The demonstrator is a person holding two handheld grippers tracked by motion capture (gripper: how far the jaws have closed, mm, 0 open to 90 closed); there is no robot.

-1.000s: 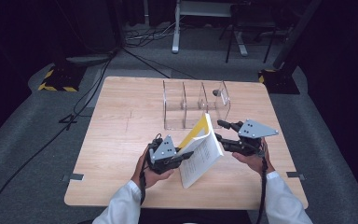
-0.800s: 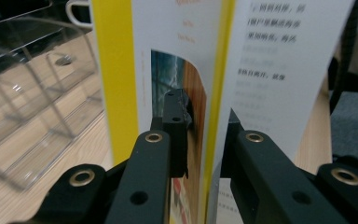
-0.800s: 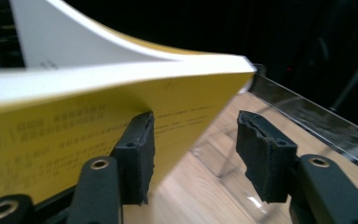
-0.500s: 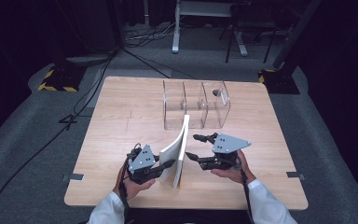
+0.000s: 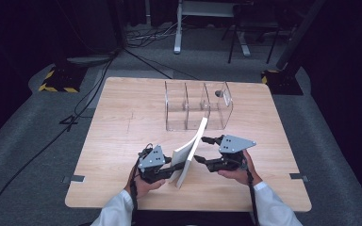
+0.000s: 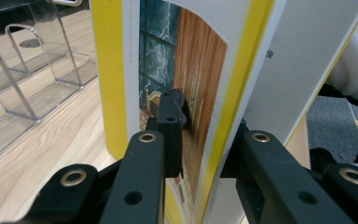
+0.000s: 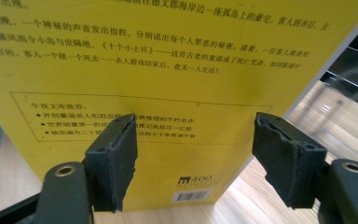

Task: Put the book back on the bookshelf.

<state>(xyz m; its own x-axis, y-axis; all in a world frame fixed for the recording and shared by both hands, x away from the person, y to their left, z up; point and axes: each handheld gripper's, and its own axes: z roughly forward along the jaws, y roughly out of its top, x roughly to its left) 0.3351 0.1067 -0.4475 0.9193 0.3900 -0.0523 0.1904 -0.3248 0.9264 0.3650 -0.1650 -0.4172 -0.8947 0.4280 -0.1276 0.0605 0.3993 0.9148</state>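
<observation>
Two hand-held grippers steady a paperback book upright on a wooden surface.

One book (image 5: 189, 153) stands on its lower edge near the front of the surface (image 5: 122, 122), leaning toward a clear three-bay rack (image 5: 197, 106) just behind it. The left hand-held gripper (image 5: 175, 165) is clenched on the book's lower part, pads pinching cover and pages. The right hand-held gripper (image 5: 205, 149) is released, its jaws having just been opening, spread before the yellow back cover with nothing between them. The book looks light, thin and floppy, with a glossy, probably slippery cover; gripping close to the stiffer spine should keep it from bending.
</observation>
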